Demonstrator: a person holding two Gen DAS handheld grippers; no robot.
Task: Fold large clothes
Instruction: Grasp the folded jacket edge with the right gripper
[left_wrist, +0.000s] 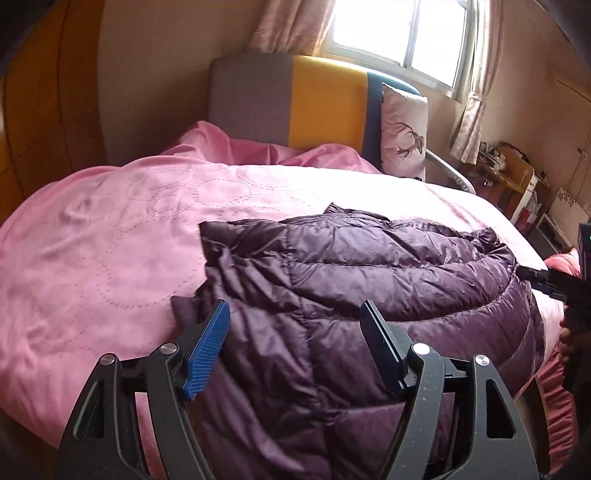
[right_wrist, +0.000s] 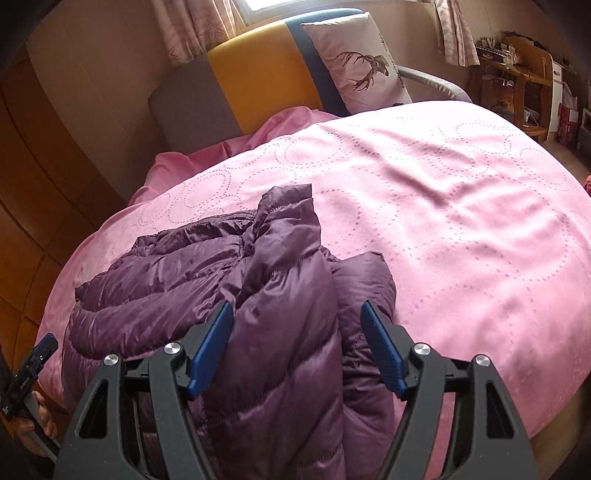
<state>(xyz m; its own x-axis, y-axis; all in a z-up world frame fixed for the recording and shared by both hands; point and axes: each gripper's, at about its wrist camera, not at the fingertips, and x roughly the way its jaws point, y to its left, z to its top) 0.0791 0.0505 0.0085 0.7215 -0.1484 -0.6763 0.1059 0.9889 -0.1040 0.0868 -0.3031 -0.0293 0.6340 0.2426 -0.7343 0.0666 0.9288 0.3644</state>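
A dark purple quilted down jacket (left_wrist: 369, 280) lies in a loose heap on the pink bedspread (left_wrist: 110, 240), near the bed's front edge. My left gripper (left_wrist: 295, 314) hovers above its near part with both blue pads spread wide and clear of the fabric. In the right wrist view the same jacket (right_wrist: 258, 314) shows a sleeve folded over its body. My right gripper (right_wrist: 297, 314) stands open over that folded part, nothing pinched. The right gripper also shows at the right edge of the left wrist view, and the left gripper at the lower left of the right wrist view.
A headboard (left_wrist: 295, 103) in grey, yellow and blue stands at the back, with a deer-print pillow (left_wrist: 404, 136) against it. A window with curtains (left_wrist: 399, 33) is behind. Cluttered wooden shelves (right_wrist: 517, 70) stand at the far right. Wooden wardrobe panels (right_wrist: 37, 184) line the left side.
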